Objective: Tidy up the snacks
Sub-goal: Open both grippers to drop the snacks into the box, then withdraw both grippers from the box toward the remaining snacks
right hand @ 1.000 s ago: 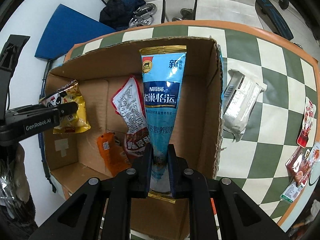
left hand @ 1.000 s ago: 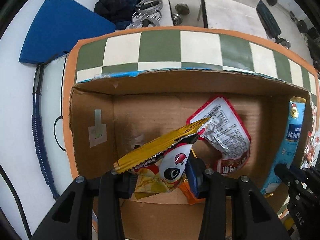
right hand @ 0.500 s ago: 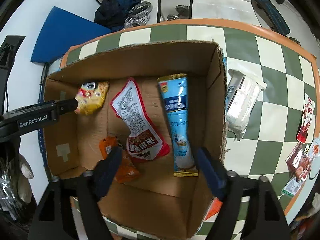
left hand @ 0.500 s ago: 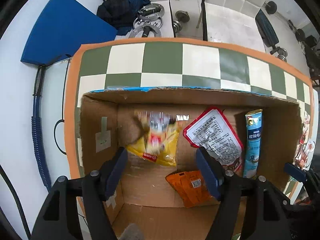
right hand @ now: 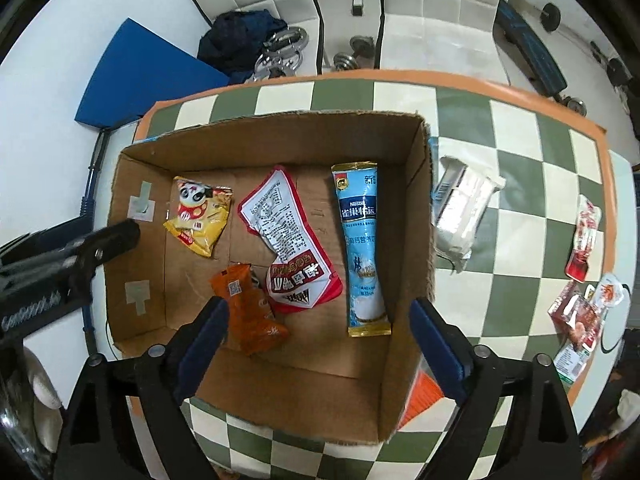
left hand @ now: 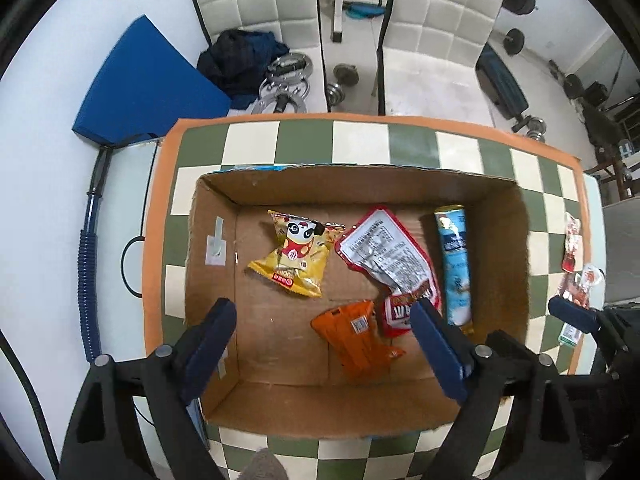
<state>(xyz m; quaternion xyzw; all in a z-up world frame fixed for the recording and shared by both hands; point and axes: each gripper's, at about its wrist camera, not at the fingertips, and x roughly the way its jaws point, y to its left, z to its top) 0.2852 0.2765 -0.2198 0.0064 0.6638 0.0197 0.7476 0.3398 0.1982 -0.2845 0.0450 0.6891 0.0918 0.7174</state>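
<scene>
A cardboard box [left hand: 216, 216] [right hand: 424, 208] stands on the checkered table. Inside lie a yellow panda snack bag [left hand: 294, 254] [right hand: 198, 214], a red and white pouch [left hand: 390, 256] [right hand: 288, 236], an orange packet [left hand: 354, 338] [right hand: 248, 312] and a blue Nestle stick pack [left hand: 456, 264] [right hand: 360, 248]. My left gripper [left hand: 324, 340] is open and empty above the box's near side. My right gripper [right hand: 318, 332] is open and empty above the box, right of the left one.
A white wrapped pack [right hand: 460, 216] lies just right of the box. Small red snack packets [right hand: 584, 240] [left hand: 572, 248] lie near the table's right edge. Two white chairs [left hand: 436, 40], dumbbells and a blue mat [left hand: 144, 88] are on the floor beyond the table.
Both grippers opened and let go: the yellow panda bag and the blue stick pack dropped into the box. Both grippers then rose and pulled back.
</scene>
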